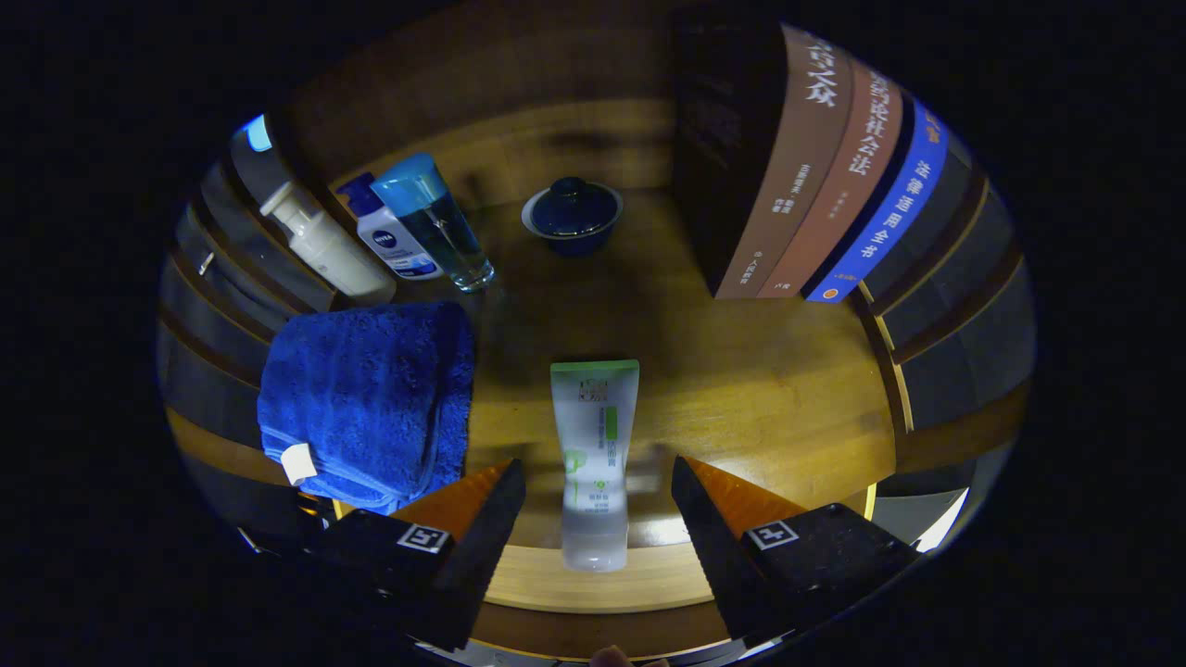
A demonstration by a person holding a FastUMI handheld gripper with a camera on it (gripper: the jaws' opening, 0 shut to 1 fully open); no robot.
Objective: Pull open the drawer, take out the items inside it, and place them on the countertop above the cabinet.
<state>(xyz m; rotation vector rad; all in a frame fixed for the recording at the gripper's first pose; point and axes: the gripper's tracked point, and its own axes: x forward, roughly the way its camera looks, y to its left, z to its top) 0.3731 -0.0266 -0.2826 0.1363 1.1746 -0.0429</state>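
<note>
One item, a white squeeze tube with green print and a clear cap [594,463], lies flat on the wooden countertop [769,398] between the two black fingers of the gripper [598,500]. The fingers stand wide apart, with a clear gap on either side of the tube, so they press on nothing. I judge that the tube has just been set down after coming out of the drawer, though it could equally be about to be lifted.

Beside the tube, on the left finger's side, a folded blue terry towel [371,408] rests on the same surface. Beyond the tube, mid-counter, sits a dark blue lidded ceramic bowl [572,215]. Beyond the towel and left of the bowl stand three bottles close together: a tall clear blue bottle [435,227], a white bottle with a blue cap [389,236], and a cream pump bottle [324,245]. Right of the bowl, a row of upright books [825,176] leans against the back.

With this much on the countertop, the task looks well advanced. Whether anything remains inside the drawer cannot be told, so what is left is uncertain.
</note>
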